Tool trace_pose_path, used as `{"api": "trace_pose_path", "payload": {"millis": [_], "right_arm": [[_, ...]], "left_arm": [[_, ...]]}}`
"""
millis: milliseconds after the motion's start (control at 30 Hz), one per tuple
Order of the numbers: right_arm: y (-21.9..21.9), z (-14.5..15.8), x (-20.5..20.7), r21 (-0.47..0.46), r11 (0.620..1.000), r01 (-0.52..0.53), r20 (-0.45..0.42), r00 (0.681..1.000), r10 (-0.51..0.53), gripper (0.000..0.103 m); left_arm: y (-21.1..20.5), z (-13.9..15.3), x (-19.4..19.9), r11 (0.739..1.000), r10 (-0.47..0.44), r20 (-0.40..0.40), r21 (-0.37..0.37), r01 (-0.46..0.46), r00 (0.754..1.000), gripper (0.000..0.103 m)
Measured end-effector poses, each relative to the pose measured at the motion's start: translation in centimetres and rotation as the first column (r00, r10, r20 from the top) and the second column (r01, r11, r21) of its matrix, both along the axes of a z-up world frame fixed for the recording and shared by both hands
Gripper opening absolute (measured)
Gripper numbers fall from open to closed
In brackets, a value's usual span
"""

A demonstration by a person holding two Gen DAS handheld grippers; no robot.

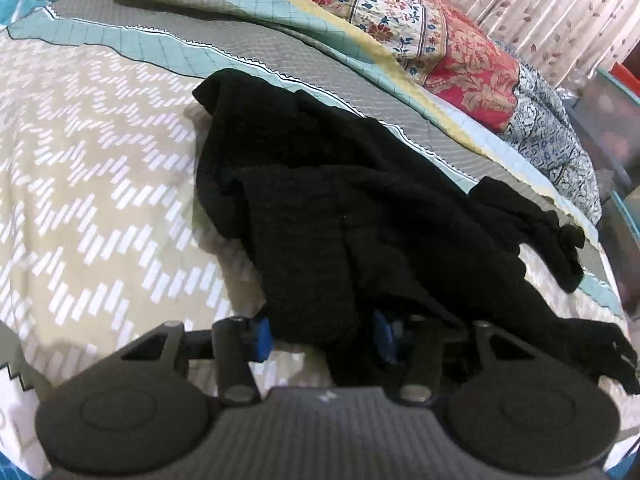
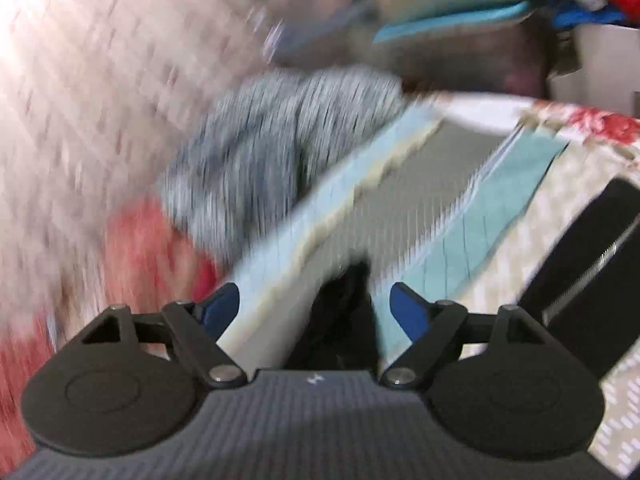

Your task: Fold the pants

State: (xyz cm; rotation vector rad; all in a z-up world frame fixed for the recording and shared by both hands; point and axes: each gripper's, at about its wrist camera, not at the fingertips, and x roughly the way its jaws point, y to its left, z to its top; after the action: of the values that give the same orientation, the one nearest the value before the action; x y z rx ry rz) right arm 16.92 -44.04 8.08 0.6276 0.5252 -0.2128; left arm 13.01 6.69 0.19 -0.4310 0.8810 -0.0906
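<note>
Black pants (image 1: 320,200) lie crumpled on the bed, stretching from the middle of the left wrist view to its right edge. My left gripper (image 1: 322,336) is shut on a thick bunch of them at the near end, and the cloth partly covers the right blue pad (image 1: 382,336). The right wrist view is blurred by motion. There my right gripper (image 2: 316,310) stands wide open. A strip of the black fabric (image 2: 344,328) lies between its blue fingers (image 2: 408,312) without touching either one.
The bed has a beige zigzag cover (image 1: 100,160), a grey and teal quilt (image 1: 200,28) and a red floral blanket (image 1: 472,64) along the far side. Curtains (image 1: 540,0) hang behind. A striped grey cloth (image 2: 280,140) and a black zippered item (image 2: 588,280) lie ahead of my right gripper.
</note>
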Motion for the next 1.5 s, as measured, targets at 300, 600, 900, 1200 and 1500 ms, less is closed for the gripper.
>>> {"api": "trace_pose_path", "payload": {"millis": [300,600,900,1200,1500], "right_arm": [[7.1,-4.4,4.1,0.022,0.966,-0.258,-0.114,0.959,0.259,0.077],[7.0,-8.1,10.2,0.268,0.961,-0.073,-0.199,0.971,0.130,0.011],[9.3,6.7,14.3,0.028,0.986,-0.165,0.143,0.977,0.160,0.017],[8.0,2.7,13.0,-0.066,0.967,-0.246,0.028,0.968,0.248,0.066],[-7.1,-1.0,-5.8,-0.084,0.996,0.006,0.007,1.000,-0.005,0.065]], "left_arm": [[2.6,5.7,-7.8,0.999,-0.013,0.168,-0.041,0.020,0.986,0.033],[8.3,8.4,-15.8,0.979,0.075,0.134,-0.198,-0.048,0.988,0.030],[7.9,5.5,-15.3,0.975,0.097,0.057,-0.205,-0.084,0.994,0.031],[7.7,5.2,-14.8,0.979,0.083,0.067,-0.194,-0.068,0.994,0.034],[7.6,2.3,-13.5,0.953,0.122,-0.042,-0.275,-0.129,0.992,0.058]]}}
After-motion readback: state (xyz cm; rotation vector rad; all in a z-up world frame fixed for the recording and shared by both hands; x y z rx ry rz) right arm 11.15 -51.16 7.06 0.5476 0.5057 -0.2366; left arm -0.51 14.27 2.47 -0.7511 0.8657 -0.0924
